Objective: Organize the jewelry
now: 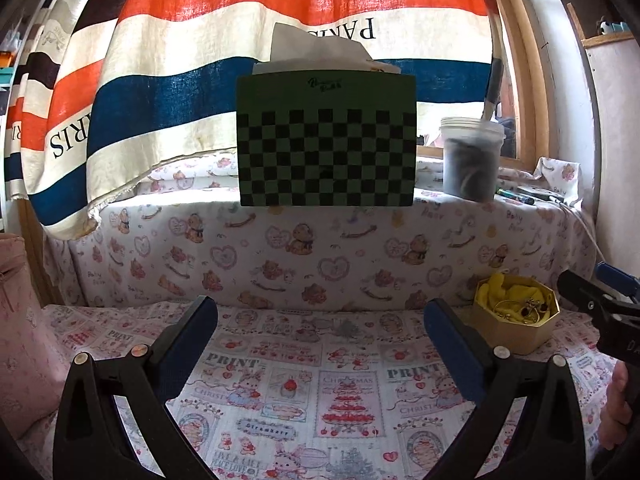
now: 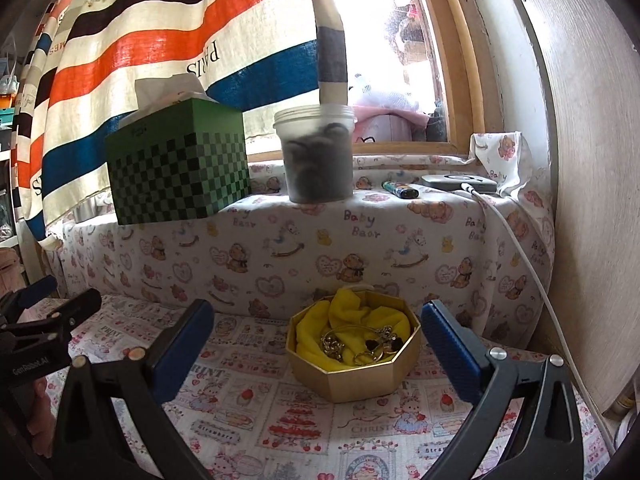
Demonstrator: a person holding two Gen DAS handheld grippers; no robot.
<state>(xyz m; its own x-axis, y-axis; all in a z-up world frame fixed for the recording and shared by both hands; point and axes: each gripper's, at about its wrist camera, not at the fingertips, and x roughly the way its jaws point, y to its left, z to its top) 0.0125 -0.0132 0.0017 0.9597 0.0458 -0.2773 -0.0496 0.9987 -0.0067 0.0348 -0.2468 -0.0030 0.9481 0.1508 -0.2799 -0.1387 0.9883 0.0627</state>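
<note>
Left gripper [image 1: 320,320]: jaws spread wide, nothing between them, hovering over the printed cloth [image 1: 312,392] that covers the counter. Its blue pads [image 1: 188,352] frame bare cloth only.

Right gripper [image 2: 318,326]: likewise released, jaws wide apart, empty. The gold octagonal box [image 2: 352,372] sits straight ahead of it, seen in the gap between the two fingers but not touched by either; the right-hand pad [image 2: 448,352] is just beside the box's right wall.

The box stands toward the back right of the counter, near the cloth-draped step behind it. Inside: a crumpled yellow cloth [image 2: 352,320] as lining, and on top of it a tangle of gold jewelry [image 2: 360,346] (rings or hoops, chain links, two dark heart-shaped pieces; finer detail is too small to sort out). From the left wrist view the same box [image 1: 516,320] lies off to the right, well apart from the left gripper, with the right gripper's tip [image 1: 592,296] entering at the frame's right edge.

On the raised ledge behind: a green checkered tissue box [image 1: 326,148] with white tissue poking out, a translucent plastic tub [image 2: 316,156] of dark contents to its right, then a lighter [image 2: 400,189] and a flat grey device [image 2: 456,182] with a white cable [image 2: 532,264] trailing down the right side. A striped curtain [image 1: 240,28] hangs behind the ledge.
</note>
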